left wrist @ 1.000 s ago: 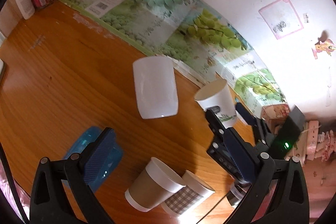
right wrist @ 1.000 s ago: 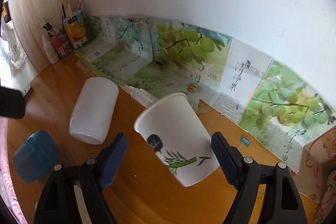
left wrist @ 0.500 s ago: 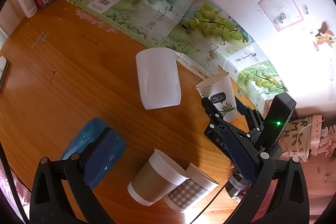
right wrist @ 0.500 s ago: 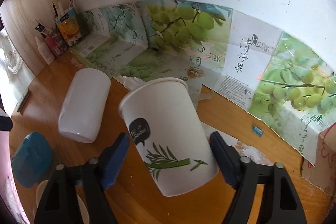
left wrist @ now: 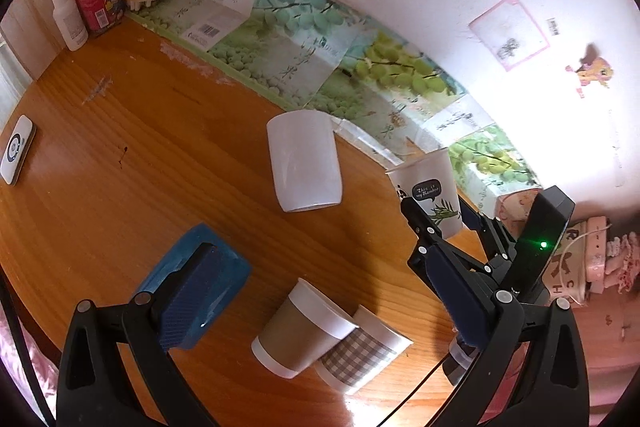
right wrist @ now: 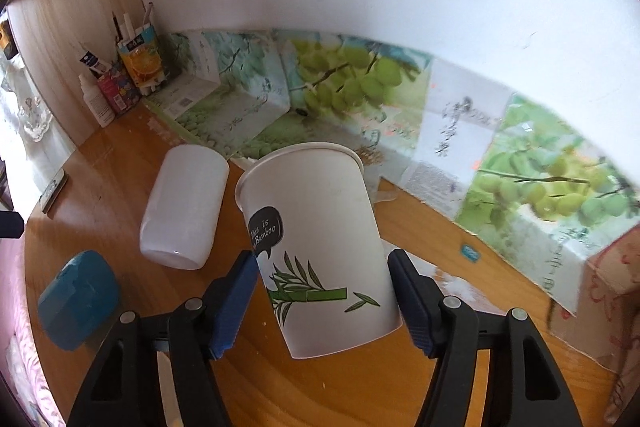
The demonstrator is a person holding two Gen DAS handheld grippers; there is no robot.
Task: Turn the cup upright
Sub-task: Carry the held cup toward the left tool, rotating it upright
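The orange-brown wooden tabletop (left wrist: 120, 155) carries a white cylindrical mug lying on its side (left wrist: 304, 163) near the middle. The white paper cup printed with green bamboo (right wrist: 316, 247) sits clamped between the right gripper (right wrist: 322, 303) pads; a second ago it leaned hard, and now its mouth faces nearly up, base just above the wood. The flip looks almost done; setting down remains. The left gripper (left wrist: 320, 303) hangs spread wide, empty.
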